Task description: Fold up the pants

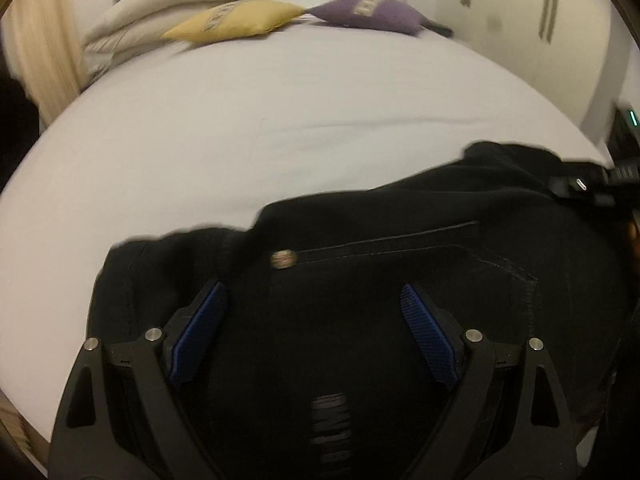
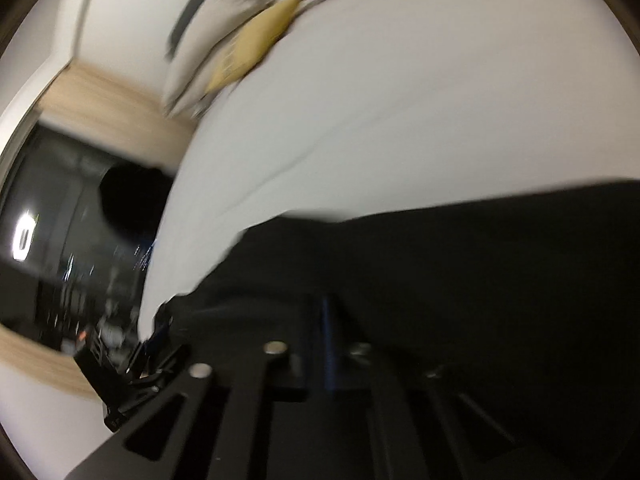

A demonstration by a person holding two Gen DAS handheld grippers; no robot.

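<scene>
Black pants (image 1: 360, 248) lie on the white bed (image 1: 240, 128), waistband end toward me, with a metal button (image 1: 283, 259) and a pocket seam showing. My left gripper (image 1: 314, 292) is open just above the pants, its blue pads (image 1: 430, 336) spread wide, holding nothing. In the blurred right wrist view the pants (image 2: 460, 260) fill the lower right. My right gripper (image 2: 328, 320) has its fingers drawn together with black cloth at them, and looks shut on the pants. The right gripper also shows at the left wrist view's right edge (image 1: 580, 186).
A yellow cushion (image 1: 236, 20), a purple cushion (image 1: 372, 12) and white pillows (image 1: 160, 12) sit at the far head of the bed. A beige curtain (image 1: 36, 52) hangs left. A dark window (image 2: 60, 240) shows in the right wrist view.
</scene>
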